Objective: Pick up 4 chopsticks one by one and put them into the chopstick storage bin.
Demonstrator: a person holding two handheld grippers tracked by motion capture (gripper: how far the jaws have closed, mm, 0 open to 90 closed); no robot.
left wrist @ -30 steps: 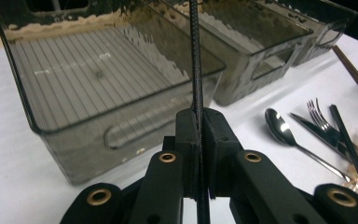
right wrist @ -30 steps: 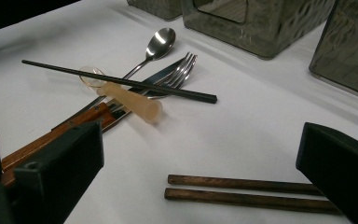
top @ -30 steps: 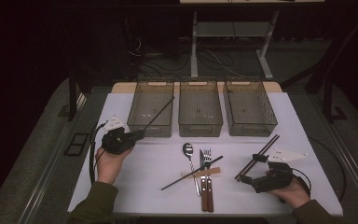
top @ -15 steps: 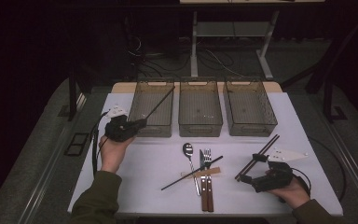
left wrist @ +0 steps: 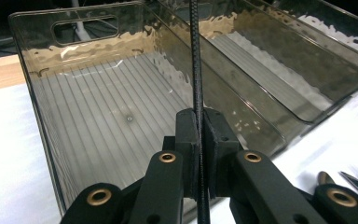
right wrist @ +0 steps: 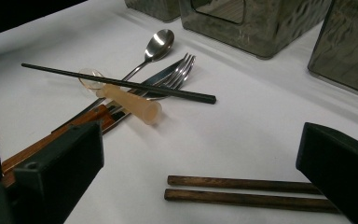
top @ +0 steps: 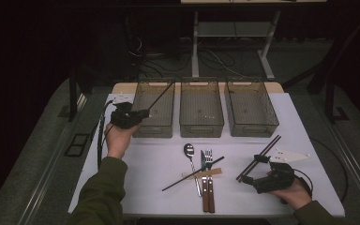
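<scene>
Chopstick (left wrist: 196, 60), black and thin, is pinched between the closed jaws of the left gripper (top: 140, 114), and it runs on from the jaw tips up over the leftmost bin (left wrist: 42, 93); in the high view the same stick (top: 161, 96) slants from the gripper across that smoky clear bin (top: 140, 98) toward its far right corner. In the left gripper view the bin's ribbed floor lies just beyond and below the pads, with its near wall beside the jaws, and the middle bin (left wrist: 279, 88) lies off to the right of them. The person's left hand (top: 117, 138) holds this gripper at the near left corner of the leftmost bin. The right gripper (top: 248, 171) rests on the white table (top: 309, 136) with its jaws spread wide and nothing between the pads. Just ahead of its jaws, in the right gripper view, lie two brown wooden chopsticks (right wrist: 242, 191) side by side. Farther out from those jaws a pile of cutlery sits on the table: a second black chopstick (right wrist: 121, 84) lies across a spoon (right wrist: 158, 44), a fork (right wrist: 182, 67) and a pale plastic spoon (right wrist: 130, 105). The right bin (top: 251, 108) stands well beyond the right gripper.
</scene>
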